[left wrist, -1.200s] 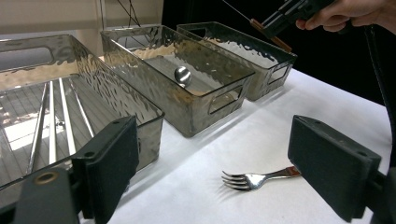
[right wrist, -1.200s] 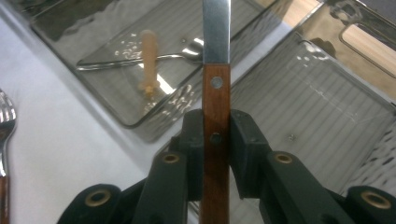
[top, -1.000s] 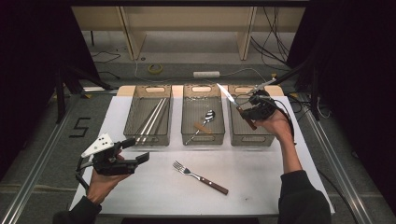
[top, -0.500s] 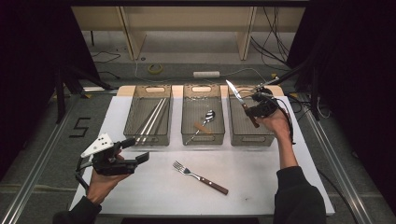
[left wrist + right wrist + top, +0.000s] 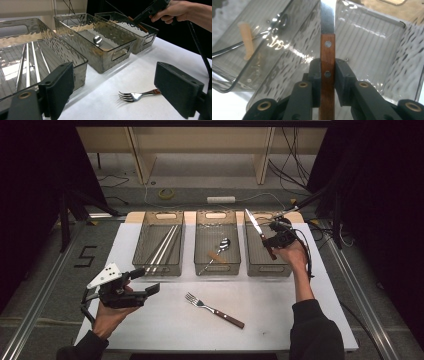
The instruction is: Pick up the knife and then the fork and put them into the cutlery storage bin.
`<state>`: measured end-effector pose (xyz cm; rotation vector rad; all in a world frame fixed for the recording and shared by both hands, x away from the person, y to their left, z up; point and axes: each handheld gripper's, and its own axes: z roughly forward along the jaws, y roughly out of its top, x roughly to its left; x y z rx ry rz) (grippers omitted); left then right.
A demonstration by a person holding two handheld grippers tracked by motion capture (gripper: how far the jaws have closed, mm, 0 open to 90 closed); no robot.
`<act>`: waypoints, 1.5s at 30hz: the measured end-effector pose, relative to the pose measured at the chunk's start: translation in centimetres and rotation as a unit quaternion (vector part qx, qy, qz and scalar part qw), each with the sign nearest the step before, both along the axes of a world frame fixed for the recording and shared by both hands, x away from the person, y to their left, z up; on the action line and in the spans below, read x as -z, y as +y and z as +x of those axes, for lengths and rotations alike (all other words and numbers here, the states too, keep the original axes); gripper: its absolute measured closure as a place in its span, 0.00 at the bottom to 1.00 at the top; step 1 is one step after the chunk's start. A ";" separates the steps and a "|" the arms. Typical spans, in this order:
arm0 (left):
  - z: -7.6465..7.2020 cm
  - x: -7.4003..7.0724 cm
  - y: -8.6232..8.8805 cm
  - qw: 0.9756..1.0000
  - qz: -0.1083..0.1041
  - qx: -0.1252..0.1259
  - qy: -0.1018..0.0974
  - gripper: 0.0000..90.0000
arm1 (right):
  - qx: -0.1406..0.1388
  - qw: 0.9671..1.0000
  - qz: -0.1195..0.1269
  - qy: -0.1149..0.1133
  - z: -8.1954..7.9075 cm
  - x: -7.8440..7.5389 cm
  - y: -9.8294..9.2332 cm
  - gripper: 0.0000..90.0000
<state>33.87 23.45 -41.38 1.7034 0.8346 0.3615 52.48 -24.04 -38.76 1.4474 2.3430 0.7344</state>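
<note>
My right gripper (image 5: 270,241) (image 5: 327,72) is shut on the wooden handle of a knife (image 5: 259,233) (image 5: 327,52), whose blade points up and to the far left above the right bin (image 5: 255,264) (image 5: 372,42). My left gripper (image 5: 148,281) (image 5: 115,82) hovers open at the near left of the white mat, nothing between its jaws. A fork (image 5: 212,309) (image 5: 136,95) with a wooden handle lies on the mat in front of the middle bin (image 5: 217,268) (image 5: 110,53). That bin holds a spoon (image 5: 218,251) (image 5: 97,40) (image 5: 259,30).
The left bin (image 5: 150,266) (image 5: 62,50) holds several metal chopsticks (image 5: 163,246). The three clear bins stand in a row at the far side of the white mat (image 5: 270,300). Cables and a roll of tape (image 5: 166,193) lie on the floor beyond.
The right hand has lowered the knife toward the right bin, and the blade has tilted more upright. The left gripper has stayed put.
</note>
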 end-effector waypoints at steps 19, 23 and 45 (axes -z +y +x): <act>0.0 0.0 0.0 1.000 0.000 0.000 0.000 0.18 | 0.026 0.999 0.000 0.026 0.3 1.7 0.3 0.86; 0.0 0.0 0.0 1.000 0.001 0.000 0.000 0.18 | 0.029 0.999 -0.014 0.033 0.4 1.8 0.5 0.85; 0.0 0.1 -0.1 1.000 0.005 0.002 0.002 0.18 | -0.096 0.995 0.016 0.006 -3.9 -1.5 2.8 0.46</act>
